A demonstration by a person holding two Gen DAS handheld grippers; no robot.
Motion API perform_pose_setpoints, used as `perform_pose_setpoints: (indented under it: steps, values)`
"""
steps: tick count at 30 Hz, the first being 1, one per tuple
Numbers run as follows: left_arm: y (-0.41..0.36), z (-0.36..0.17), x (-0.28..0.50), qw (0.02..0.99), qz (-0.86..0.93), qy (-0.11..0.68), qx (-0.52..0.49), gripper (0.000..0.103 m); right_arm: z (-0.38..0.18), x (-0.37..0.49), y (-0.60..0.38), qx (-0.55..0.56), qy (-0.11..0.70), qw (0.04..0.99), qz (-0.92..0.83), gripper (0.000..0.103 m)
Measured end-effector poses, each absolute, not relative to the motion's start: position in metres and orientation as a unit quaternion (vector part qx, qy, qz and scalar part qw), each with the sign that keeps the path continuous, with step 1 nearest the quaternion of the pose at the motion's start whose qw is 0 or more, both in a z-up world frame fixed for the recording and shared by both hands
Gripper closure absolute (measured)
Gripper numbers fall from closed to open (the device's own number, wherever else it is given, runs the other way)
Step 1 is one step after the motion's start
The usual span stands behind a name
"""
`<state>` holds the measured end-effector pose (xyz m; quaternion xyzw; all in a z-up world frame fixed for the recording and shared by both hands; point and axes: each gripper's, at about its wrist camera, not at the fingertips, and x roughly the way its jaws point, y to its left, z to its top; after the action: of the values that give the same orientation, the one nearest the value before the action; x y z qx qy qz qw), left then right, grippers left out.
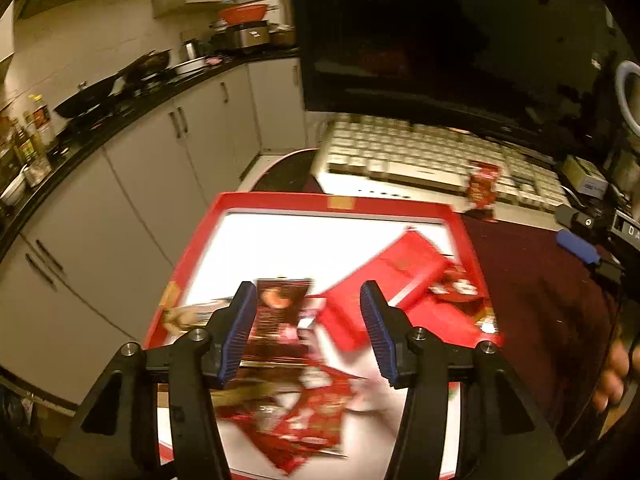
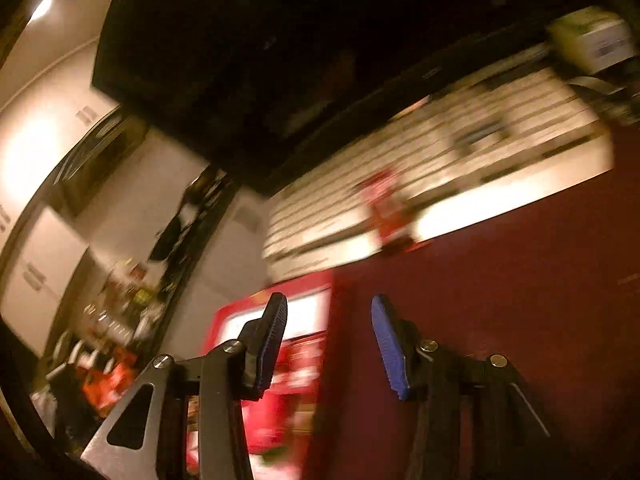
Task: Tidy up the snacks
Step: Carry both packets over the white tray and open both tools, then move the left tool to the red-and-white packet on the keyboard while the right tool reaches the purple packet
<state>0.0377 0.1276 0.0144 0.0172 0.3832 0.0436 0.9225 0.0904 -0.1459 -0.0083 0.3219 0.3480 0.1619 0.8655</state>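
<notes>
A red-rimmed tray (image 1: 336, 202) with a white floor holds several snack packs. Among them are a dark brown pack (image 1: 280, 312), a red box (image 1: 396, 276) and a red foil pack (image 1: 316, 420). My left gripper (image 1: 308, 300) hovers open above these packs with nothing between its blue pads. Another small red snack pack (image 1: 482, 184) stands against the keyboard (image 1: 420, 152) beyond the tray. In the blurred right wrist view, my right gripper (image 2: 328, 316) is open and empty over the dark red tabletop (image 2: 500, 300), with the tray (image 2: 240, 316) at its left and the small pack (image 2: 386, 208) ahead.
A black monitor (image 1: 440, 32) stands behind the keyboard. A small box (image 1: 584, 176) and dark gear sit at the right. A hand (image 1: 616, 376) shows at the right edge. A kitchen counter (image 1: 100, 116) with pans and bottles runs along the left, above white cabinets.
</notes>
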Motion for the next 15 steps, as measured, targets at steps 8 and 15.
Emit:
perform_pose_setpoints:
  steps: [8, 15]
  values:
    - [0.064, 0.021, 0.031, 0.926, -0.031, 0.371, 0.061, 0.043, 0.006, 0.069, -0.276, 0.270, 0.293, 0.917, -0.026, 0.049]
    - [0.033, 0.009, 0.034, 0.915, -0.066, 0.388, 0.085, 0.043, 0.003, 0.103, -0.327, 0.255, 0.303, 0.912, -0.110, 0.049]
